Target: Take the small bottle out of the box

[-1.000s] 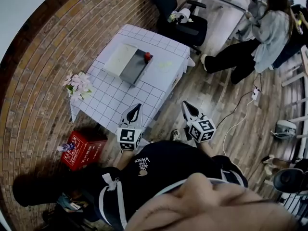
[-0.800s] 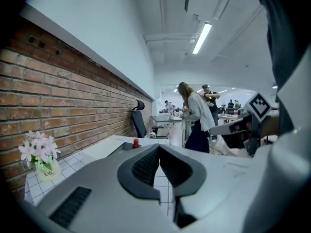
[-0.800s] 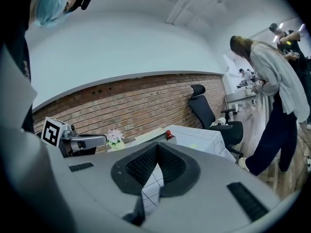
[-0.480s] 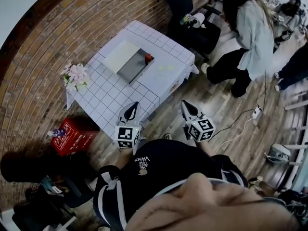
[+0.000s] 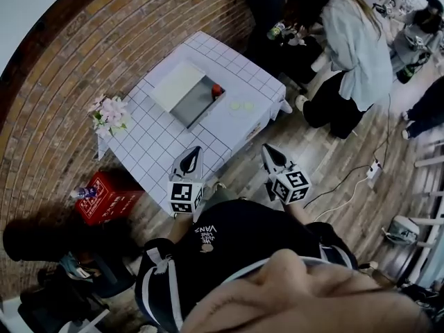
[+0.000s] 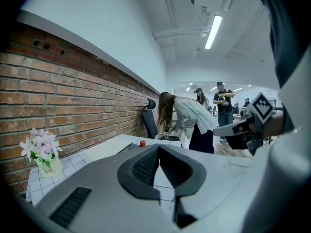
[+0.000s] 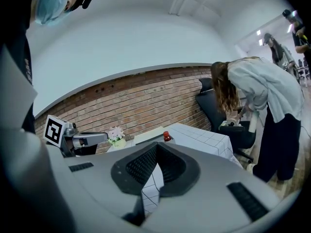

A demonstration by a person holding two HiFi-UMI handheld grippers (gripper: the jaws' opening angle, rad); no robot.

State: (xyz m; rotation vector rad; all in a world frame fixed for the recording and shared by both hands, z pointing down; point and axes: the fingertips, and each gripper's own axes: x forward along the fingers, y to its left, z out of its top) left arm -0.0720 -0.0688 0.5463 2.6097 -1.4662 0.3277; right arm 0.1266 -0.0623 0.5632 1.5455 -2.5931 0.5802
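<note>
The person in grey [image 5: 357,44] has neared the table [image 5: 159,141]; left gripper [image 5: 198,150] and right gripper [image 5: 266,148] (both empty) are closed.

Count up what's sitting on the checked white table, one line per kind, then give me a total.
Open grey box with white lid: 1
Small red-capped bottle, inside the box: 1
Pot of pink flowers: 1
Pale yellowish flat item, too small to identify: 1
Total: 4

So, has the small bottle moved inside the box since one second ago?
No. In the head view the small bottle stands at the same far right end of the grey box as in both earlier pictures.
</note>
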